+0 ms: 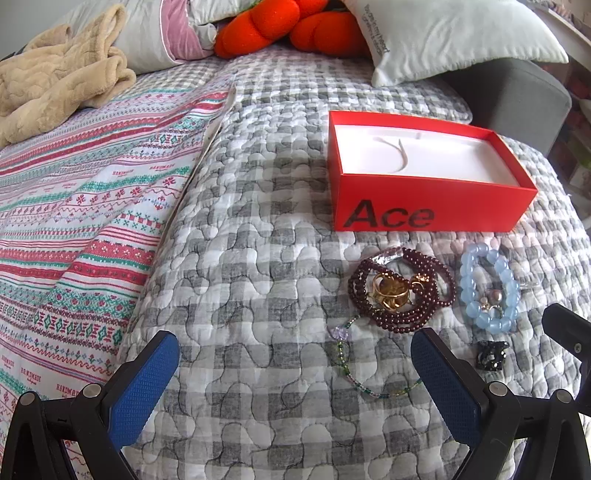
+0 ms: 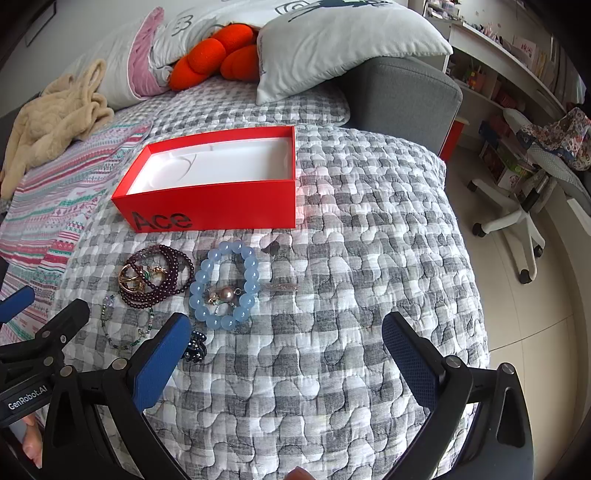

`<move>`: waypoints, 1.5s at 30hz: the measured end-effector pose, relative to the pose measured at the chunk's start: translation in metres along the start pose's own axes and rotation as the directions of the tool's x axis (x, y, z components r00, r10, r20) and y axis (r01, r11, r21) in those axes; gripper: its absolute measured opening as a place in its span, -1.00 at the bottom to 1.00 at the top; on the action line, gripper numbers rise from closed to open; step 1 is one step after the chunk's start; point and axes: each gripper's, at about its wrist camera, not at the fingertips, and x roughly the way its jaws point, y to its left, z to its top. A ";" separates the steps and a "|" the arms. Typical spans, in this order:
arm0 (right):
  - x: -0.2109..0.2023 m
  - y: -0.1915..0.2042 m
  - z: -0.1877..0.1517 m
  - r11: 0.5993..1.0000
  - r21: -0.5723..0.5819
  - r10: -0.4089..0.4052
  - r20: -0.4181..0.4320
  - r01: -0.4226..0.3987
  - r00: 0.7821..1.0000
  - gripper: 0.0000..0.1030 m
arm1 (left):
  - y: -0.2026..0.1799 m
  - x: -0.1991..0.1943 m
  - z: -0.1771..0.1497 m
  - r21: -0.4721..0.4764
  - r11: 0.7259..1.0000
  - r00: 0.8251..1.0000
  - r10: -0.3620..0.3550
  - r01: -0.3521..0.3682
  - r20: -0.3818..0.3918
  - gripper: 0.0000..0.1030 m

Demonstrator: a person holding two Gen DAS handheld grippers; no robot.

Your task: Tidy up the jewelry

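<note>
An open red box [image 1: 424, 199] marked "Ace" with a white empty inside [image 2: 221, 206] sits on the quilt. In front of it lie a dark red bead necklace [image 1: 402, 310] [image 2: 173, 269] around gold rings [image 1: 388, 291], a pale blue bead bracelet [image 1: 487, 291] [image 2: 221, 284] around a small pearl piece, a thin green bead chain [image 1: 354, 373] [image 2: 125, 332] and a small black bead piece [image 1: 489, 354] [image 2: 194, 349]. My left gripper [image 1: 295, 350] is open and empty, just short of the jewelry. My right gripper [image 2: 284, 332] is open and empty, just right of the black piece.
The grey checked quilt [image 2: 332, 258] covers the bed. A striped blanket [image 1: 74, 221] lies to the left, with a beige fleece [image 1: 55, 81], pillows [image 2: 332, 44] and an orange plush [image 1: 277, 26] at the back. A grey sofa arm [image 2: 402, 96] and an office chair [image 2: 517, 214] stand to the right.
</note>
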 end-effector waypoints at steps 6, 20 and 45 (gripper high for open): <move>0.001 0.000 0.001 1.000 0.004 -0.003 -0.005 0.003 1.000 1.00 | 0.001 0.000 0.001 0.000 1.000 1.000 -0.002 0.002 -0.001 1.00; 0.000 0.000 0.001 1.000 0.004 -0.008 0.000 0.008 1.000 1.00 | -0.001 -0.003 0.003 0.000 1.000 1.000 -0.004 0.004 0.005 1.00; 0.001 0.002 0.001 1.000 0.001 -0.008 -0.001 0.008 1.000 1.00 | 0.004 -0.004 0.005 -0.007 1.000 1.000 -0.009 0.009 0.009 1.00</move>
